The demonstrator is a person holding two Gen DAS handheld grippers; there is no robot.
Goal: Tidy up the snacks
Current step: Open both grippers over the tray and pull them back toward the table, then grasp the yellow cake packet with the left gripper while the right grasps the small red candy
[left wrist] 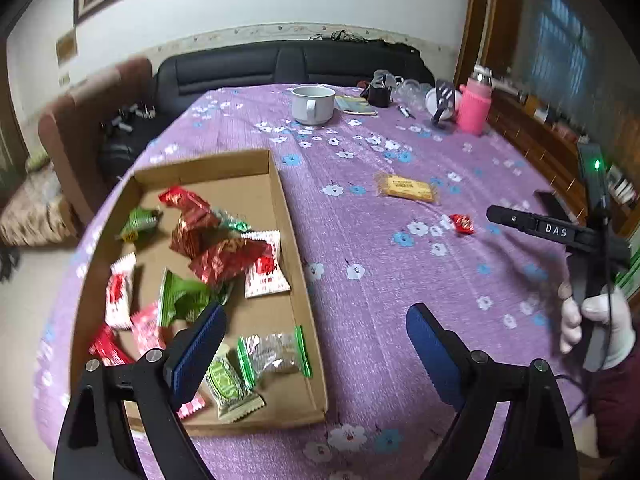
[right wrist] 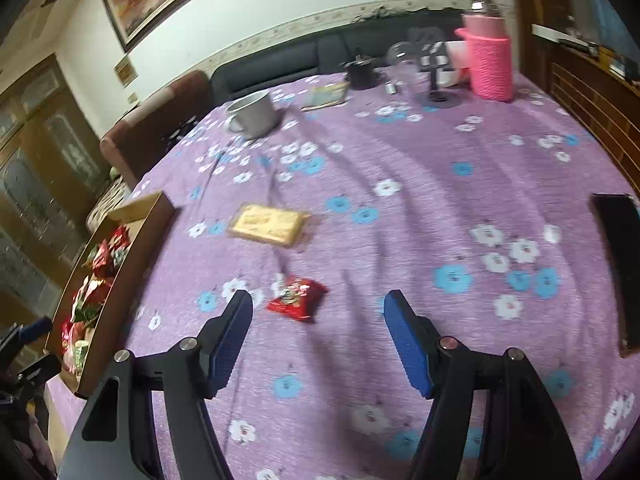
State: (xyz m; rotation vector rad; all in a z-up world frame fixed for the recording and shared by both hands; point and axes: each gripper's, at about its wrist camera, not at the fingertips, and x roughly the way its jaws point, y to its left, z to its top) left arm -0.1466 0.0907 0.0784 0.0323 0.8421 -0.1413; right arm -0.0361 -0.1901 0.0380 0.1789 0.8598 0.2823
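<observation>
A shallow cardboard box point(left wrist: 294, 240) on the purple tablecloth holds several red, green and white snack packets point(left wrist: 216, 252). My left gripper point(left wrist: 316, 336) is open and empty, its left finger over the box's near right part. A small red packet point(left wrist: 462, 224) and a yellow biscuit pack point(left wrist: 406, 188) lie on the cloth to the right of the box. In the right wrist view my right gripper point(right wrist: 318, 312) is open and empty, just short of the red packet point(right wrist: 298, 298); the biscuit pack point(right wrist: 268, 222) lies beyond it. The box point(right wrist: 120, 268) is at the left.
A white mug point(left wrist: 312, 104), a pink bottle point(left wrist: 474, 106), a black cup point(left wrist: 378, 94) and small items stand at the table's far end. A black flat object point(right wrist: 618, 268) lies at the right edge. A dark sofa and brown armchair stand behind the table.
</observation>
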